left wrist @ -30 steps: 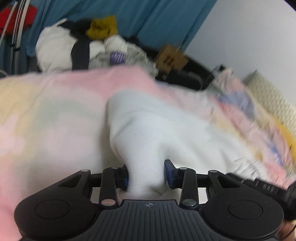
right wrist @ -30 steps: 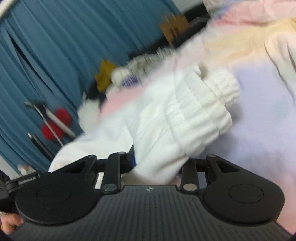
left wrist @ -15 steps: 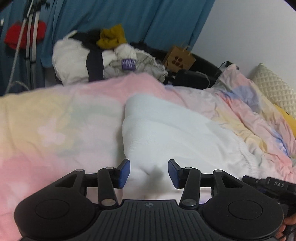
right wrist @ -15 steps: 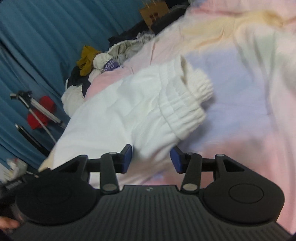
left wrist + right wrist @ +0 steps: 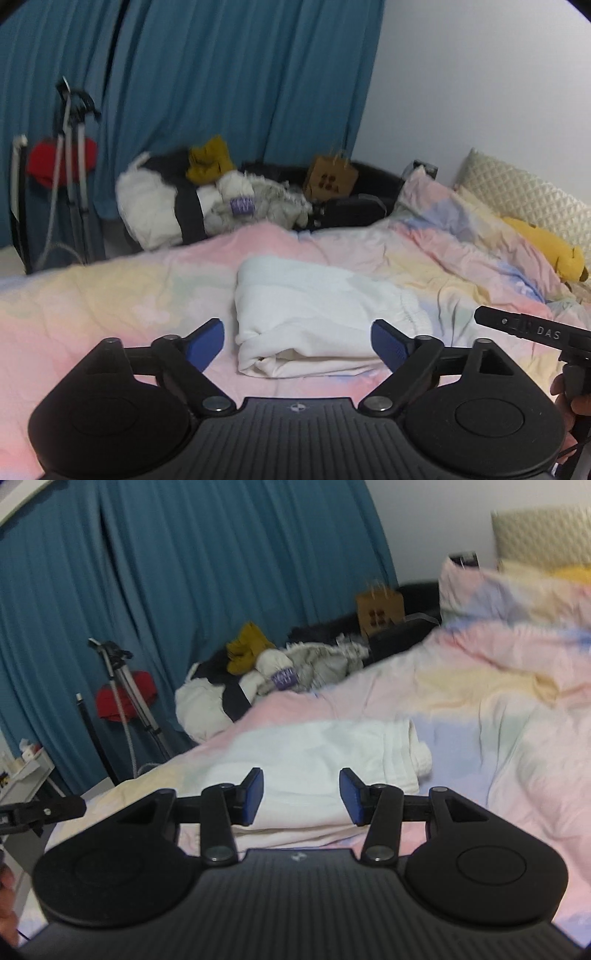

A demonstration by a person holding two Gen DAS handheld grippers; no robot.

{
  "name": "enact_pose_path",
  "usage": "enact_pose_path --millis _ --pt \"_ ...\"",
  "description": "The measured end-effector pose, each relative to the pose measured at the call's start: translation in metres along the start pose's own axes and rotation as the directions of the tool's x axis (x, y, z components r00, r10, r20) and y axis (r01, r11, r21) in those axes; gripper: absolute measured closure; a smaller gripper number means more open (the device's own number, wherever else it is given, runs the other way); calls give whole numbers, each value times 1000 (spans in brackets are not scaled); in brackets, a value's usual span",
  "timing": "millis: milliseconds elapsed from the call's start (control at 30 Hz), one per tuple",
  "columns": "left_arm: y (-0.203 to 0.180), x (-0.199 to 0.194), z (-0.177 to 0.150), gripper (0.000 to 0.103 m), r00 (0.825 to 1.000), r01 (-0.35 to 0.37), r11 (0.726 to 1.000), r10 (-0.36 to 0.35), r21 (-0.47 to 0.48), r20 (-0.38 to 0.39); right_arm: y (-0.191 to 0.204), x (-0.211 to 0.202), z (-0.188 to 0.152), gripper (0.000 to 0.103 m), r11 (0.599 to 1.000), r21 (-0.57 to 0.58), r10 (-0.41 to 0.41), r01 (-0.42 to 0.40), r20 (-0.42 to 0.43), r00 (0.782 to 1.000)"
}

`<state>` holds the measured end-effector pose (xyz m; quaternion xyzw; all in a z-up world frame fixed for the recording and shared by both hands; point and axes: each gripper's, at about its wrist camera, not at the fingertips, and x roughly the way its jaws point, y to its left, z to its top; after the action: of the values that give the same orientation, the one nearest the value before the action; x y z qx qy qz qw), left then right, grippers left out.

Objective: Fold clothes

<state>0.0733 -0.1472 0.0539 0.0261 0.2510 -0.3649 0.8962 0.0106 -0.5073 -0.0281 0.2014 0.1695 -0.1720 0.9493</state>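
We find both the left tongs (image 5: 297, 341) and right tongs (image 5: 301, 795) released above the folded white garment (image 5: 314, 314); snagging its loose near edge risks unfolding it.

Each handheld tool, the left gripper (image 5: 297, 341) and the right gripper (image 5: 301, 796), is matte black with a ribbed central housing, two round discs, silver pivot screws and blue ribbed finger pads (image 5: 205, 345), plus a side bar lettered "DAS" (image 5: 532, 328)
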Motion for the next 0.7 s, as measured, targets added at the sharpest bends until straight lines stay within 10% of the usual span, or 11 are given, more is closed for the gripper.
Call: enact_pose_path --millis 700 --pt "-18 -44 -56 0 991 -119 991 116 57 62 32 -11 -44 13 988 -145 -39 51 81 996"
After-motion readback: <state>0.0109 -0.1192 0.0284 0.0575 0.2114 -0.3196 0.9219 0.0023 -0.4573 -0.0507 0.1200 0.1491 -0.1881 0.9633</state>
